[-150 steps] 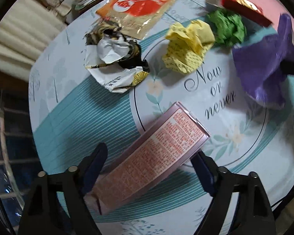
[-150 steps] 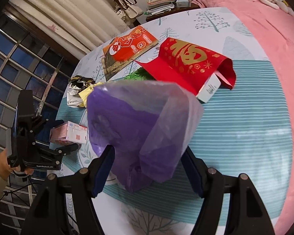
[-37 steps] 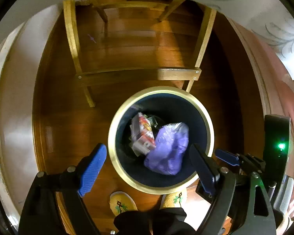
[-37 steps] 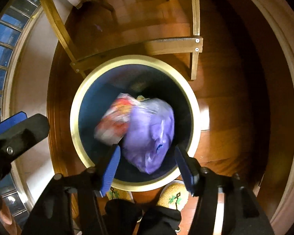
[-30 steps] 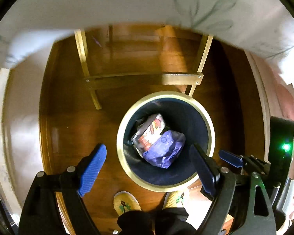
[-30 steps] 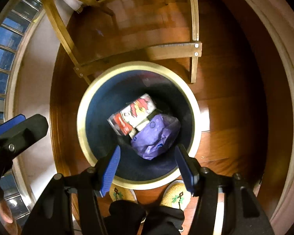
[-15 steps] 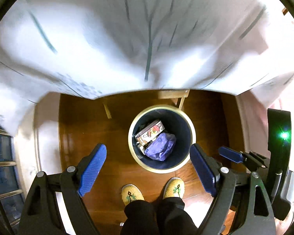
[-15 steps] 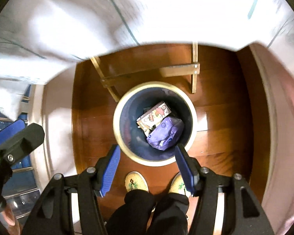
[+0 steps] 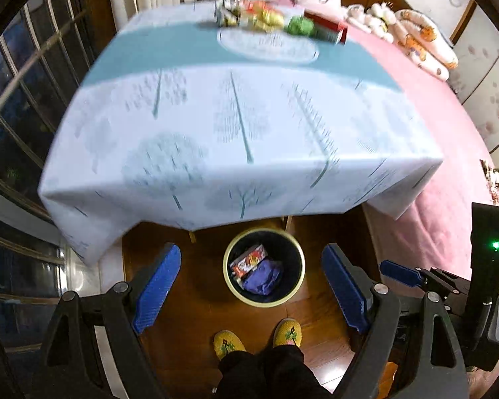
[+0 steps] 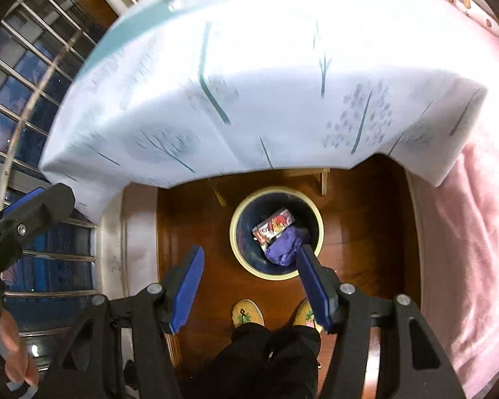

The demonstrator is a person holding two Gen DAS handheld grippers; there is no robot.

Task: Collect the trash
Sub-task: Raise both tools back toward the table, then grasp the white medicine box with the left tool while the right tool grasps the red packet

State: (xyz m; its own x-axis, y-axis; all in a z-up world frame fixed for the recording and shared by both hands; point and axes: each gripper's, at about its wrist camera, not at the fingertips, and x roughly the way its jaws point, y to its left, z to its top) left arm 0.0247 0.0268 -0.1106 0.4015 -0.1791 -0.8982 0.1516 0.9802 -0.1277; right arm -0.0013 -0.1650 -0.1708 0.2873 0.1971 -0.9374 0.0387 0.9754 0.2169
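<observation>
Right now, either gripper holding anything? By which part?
Nothing is held. The left gripper and right gripper are both open and empty. The purple bag and box lie in the bin.

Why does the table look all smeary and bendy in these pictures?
Left wrist view: the tablecloth and the trash on the table are smeared by motion blur, yet the left claw and bin look sharper. Right wrist view: the cloth is blurred too and glares bright white, and the fisheye lens bows its edge into a curve; the right claw stays crisp.
</observation>
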